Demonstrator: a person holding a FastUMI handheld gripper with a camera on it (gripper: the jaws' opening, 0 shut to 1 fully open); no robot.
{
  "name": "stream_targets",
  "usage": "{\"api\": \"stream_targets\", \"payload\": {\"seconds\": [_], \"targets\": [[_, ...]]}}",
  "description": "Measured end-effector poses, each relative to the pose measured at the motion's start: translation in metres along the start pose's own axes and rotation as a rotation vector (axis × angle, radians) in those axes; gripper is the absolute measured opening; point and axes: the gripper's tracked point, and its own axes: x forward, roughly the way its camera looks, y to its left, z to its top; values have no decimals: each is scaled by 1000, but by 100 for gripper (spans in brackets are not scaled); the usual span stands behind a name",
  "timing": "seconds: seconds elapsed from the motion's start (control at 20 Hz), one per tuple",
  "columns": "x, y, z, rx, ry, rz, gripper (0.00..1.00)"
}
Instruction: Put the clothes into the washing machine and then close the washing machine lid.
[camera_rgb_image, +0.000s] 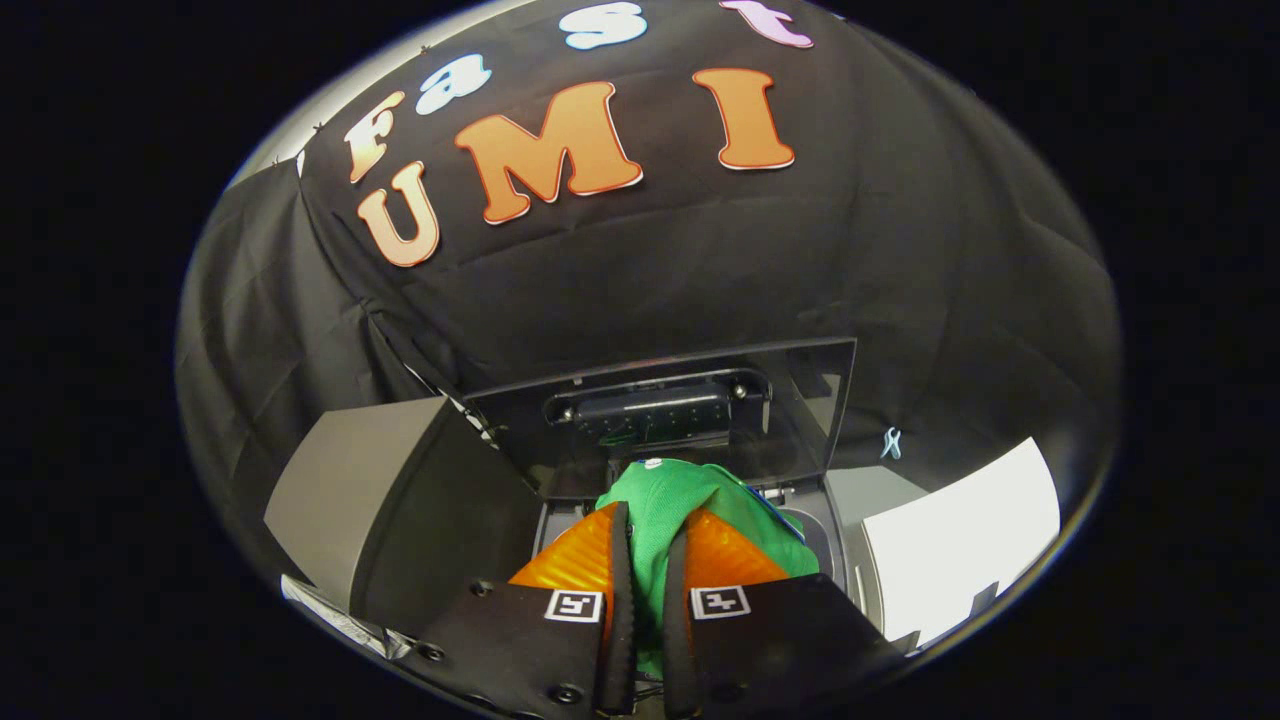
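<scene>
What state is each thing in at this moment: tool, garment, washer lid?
tool: shut on the green garment, both fingers pressing it.
green garment: held, bunched between and ahead of the fingers, over the washer opening.
washing machine lid: open, raised upright behind the garment.

No legible words, brands or numbers on the washing machine (400, 500) or its raised lid (800, 400). Only signs: two square black-and-white coded markers, left marker (573, 605) and right marker (720, 601), one on each finger of the gripper (655, 520), below the lid; the fingers are pinched on the green garment (680, 495). Small pale mark (890, 443) just right of the lid, too small to read.
</scene>
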Motion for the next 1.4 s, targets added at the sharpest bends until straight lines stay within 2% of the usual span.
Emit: {"api": "stream_targets", "payload": {"seconds": [0.9, 1.4], "targets": [[78, -33, -113, -61, 263, -32, 19], [121, -33, -184, -64, 437, -33, 19]]}}
